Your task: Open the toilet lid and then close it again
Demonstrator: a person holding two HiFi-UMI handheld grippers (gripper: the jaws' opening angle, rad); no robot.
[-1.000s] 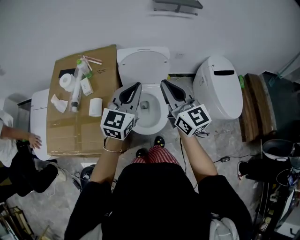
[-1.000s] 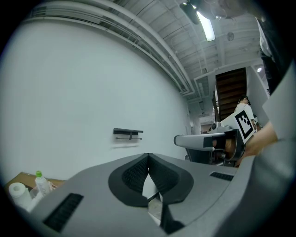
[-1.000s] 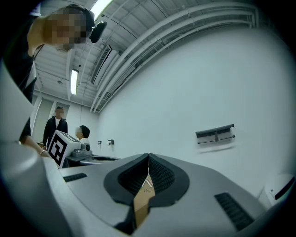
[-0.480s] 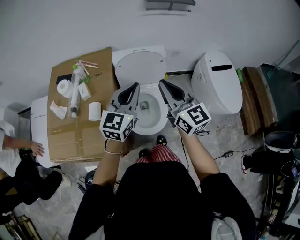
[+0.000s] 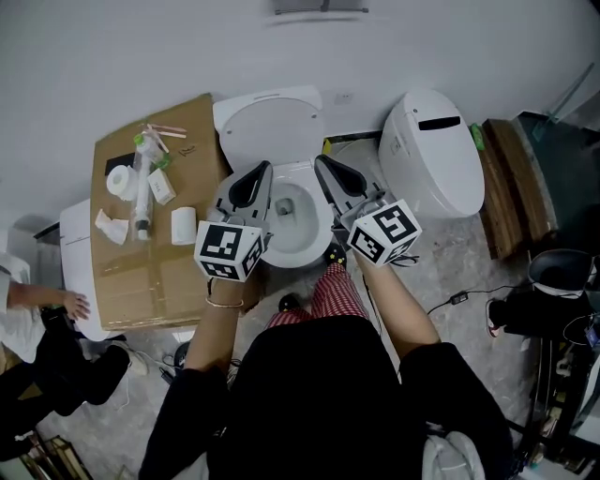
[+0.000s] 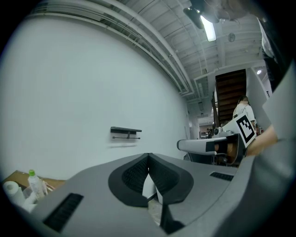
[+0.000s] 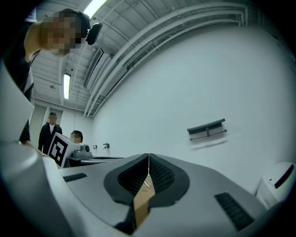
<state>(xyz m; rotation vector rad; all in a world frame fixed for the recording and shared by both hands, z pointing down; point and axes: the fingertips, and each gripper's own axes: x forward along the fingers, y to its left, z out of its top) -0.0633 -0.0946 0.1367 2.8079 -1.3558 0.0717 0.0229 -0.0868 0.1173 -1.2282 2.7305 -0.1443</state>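
Jaws together on left gripper (image 5: 266, 169) and right gripper (image 5: 320, 163); white toilet lid (image 5: 267, 131) raised.

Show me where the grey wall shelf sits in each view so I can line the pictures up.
Head view: the shelf is at the top edge, above the raised toilet lid.
Left gripper view: the shelf is left of centre, at mid height.
Right gripper view: the shelf is right of centre, tilted.
Shared landmark: the white wall it hangs on.
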